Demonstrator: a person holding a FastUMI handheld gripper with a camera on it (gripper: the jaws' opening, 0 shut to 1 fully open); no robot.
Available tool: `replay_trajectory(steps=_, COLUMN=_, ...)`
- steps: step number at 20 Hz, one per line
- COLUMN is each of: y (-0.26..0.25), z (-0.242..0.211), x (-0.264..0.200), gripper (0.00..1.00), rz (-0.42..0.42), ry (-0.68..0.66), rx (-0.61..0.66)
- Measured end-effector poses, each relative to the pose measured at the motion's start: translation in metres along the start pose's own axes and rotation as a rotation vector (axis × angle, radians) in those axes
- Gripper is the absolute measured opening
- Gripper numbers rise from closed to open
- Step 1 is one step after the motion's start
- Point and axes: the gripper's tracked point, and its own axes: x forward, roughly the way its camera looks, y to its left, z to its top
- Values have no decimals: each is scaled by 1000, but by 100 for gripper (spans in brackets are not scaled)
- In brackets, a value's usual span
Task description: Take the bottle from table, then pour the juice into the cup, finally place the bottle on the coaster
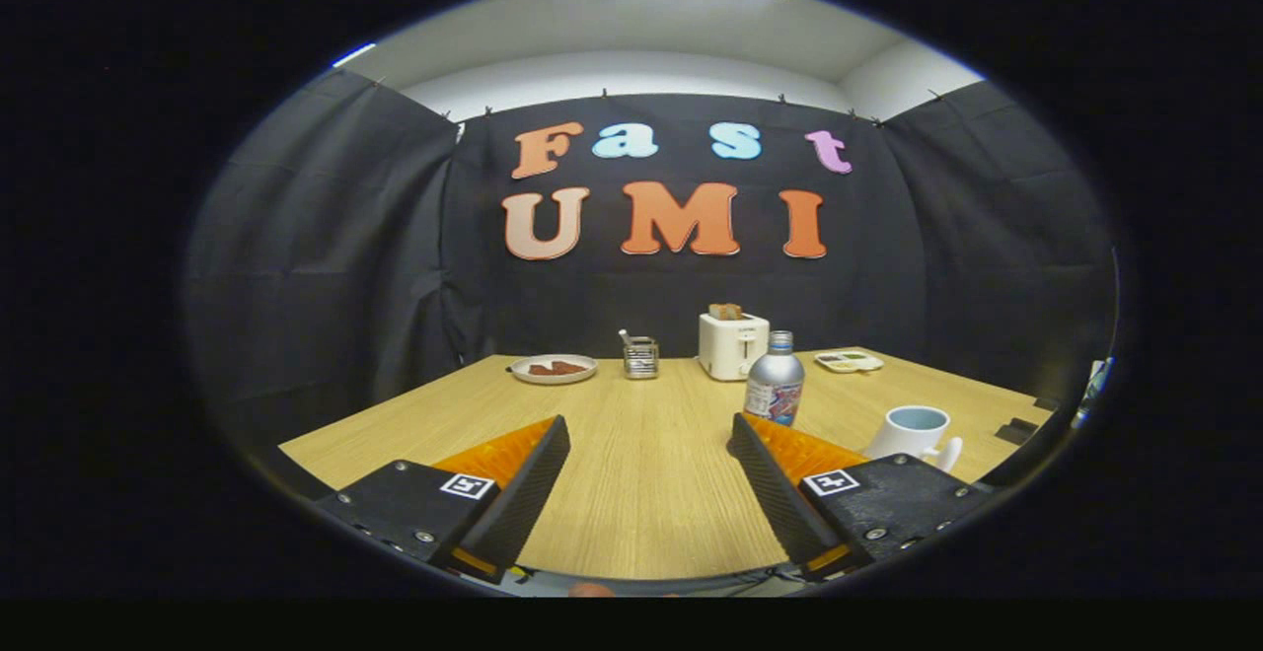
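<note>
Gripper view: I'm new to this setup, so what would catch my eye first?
The open gripper hovers over the wooden table, holding nothing. Just beyond its right finger stands the silver bottle, with the white cup to its right. Farther back sits a white toaster.

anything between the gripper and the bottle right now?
Nothing visible. The gripper is open over bare table, and the bottle stands upright just beyond its right finger. The cup sits off to the bottle's right, out of the path.
</note>
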Motion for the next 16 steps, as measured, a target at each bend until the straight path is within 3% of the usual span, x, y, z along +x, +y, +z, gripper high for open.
replay_trajectory(steps=4, y=-20, z=8, x=-4, gripper=97, rz=-50, ry=-48, rx=2)
replay_trajectory(steps=8, y=-9, z=6, x=-3, gripper=98, rz=65, ry=-19, rx=-5)
replay_trajectory(steps=13, y=-18, z=17, x=4, gripper=98, rz=105, ry=-78, rx=-17)
replay_trajectory(steps=16, y=-29, z=4, x=15, gripper=98, rz=107, ry=-44, rx=-23)
